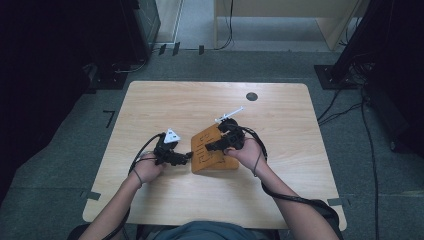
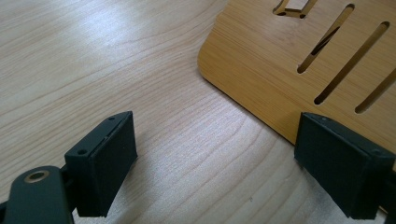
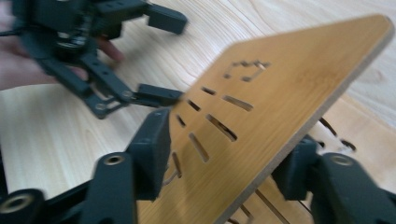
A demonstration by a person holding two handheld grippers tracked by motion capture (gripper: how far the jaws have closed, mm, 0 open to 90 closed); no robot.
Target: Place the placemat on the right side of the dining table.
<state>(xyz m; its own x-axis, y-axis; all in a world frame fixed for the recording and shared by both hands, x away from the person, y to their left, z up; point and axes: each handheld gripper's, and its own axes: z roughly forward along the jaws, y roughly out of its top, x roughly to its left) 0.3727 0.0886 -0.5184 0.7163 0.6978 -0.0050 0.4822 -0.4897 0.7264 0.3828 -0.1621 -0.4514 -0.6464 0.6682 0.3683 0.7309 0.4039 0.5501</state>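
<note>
Near the middle of the surface, a slotted wooden board is sitting tilted above a second slotted board lying flat. The right claw is pinching the tilted board across its faces, one pad on each side. Just beside it, the left claw is resting spread, one pad overlapping a board's edge, gripping nothing.
</note>
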